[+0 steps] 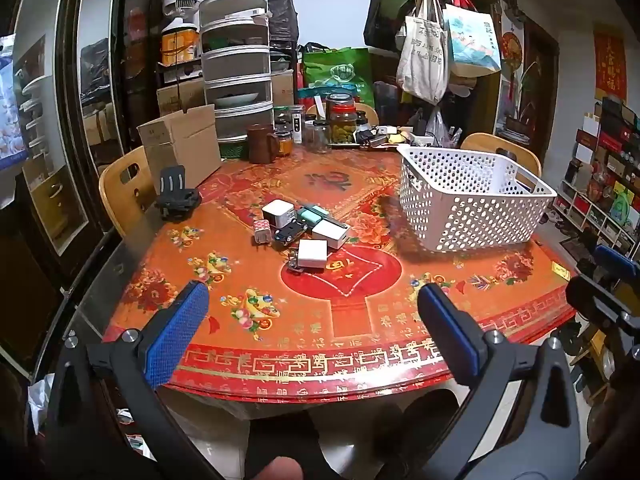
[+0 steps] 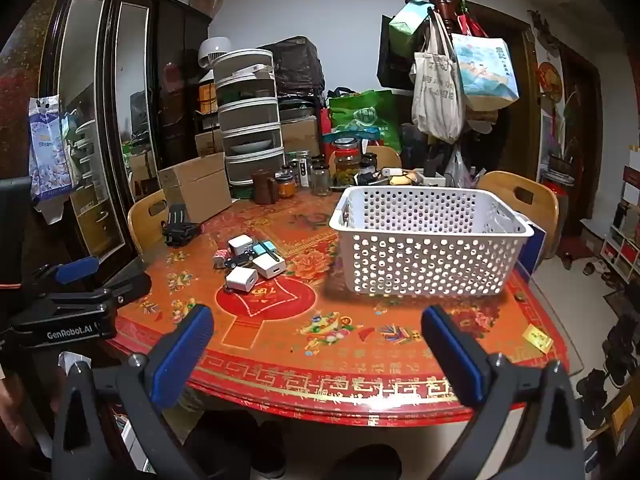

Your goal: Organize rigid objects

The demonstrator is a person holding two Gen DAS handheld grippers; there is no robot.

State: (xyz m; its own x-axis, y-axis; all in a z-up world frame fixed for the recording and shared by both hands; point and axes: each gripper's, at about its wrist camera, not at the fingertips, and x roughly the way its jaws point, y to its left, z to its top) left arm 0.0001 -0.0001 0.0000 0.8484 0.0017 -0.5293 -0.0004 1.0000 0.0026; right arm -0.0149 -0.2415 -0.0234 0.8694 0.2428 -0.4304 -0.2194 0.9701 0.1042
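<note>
Small heap of chargers point(image 1: 302, 232) and a toy car point(image 1: 291, 231), bunched on the worktop point(image 1: 360, 320) left of the white basket point(image 1: 472, 204), apparently empty. Opening step, by the look: nothing lifted. Left gripper point(image 1: 312, 312) and right gripper point(image 2: 318, 334) gaping, empty, short of the heap. Next: reaching forward, straddling one charger, closing.

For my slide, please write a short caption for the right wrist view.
Open right gripper faces a white perforated basket and a cluster of small chargers on a red table.
</note>
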